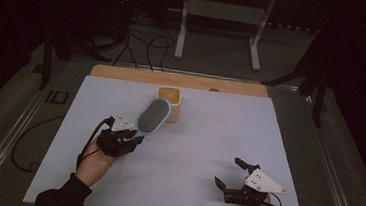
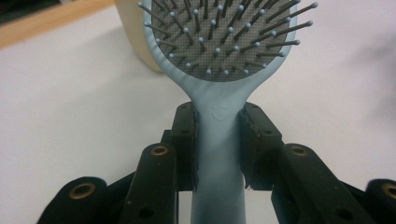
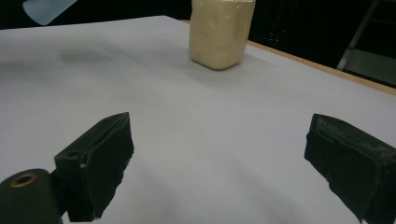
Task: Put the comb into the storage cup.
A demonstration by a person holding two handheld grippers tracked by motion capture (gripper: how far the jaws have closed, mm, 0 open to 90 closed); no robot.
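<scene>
A light blue hairbrush (image 1: 152, 116) with grey bristles is lifted above the table, its head pointing toward a cream square container (image 1: 169, 103). My left gripper (image 1: 130, 135) is shut on the brush's handle; in the left gripper view both pads press the handle (image 2: 218, 149) just below the bristled head (image 2: 224, 37). My right gripper (image 1: 229, 173) rests near the table's front right edge, its jaws wide apart with nothing between them (image 3: 217, 158). The cream container (image 3: 220, 31) stands farther off in the right gripper view, and a corner of the brush (image 3: 46, 9) shows at top left.
A white sheet (image 1: 208, 135) covers the table, with a strip of wood (image 1: 173, 78) showing along the far edge. Beyond the table are cables on the floor (image 1: 146, 44) and a white metal stand (image 1: 223, 26).
</scene>
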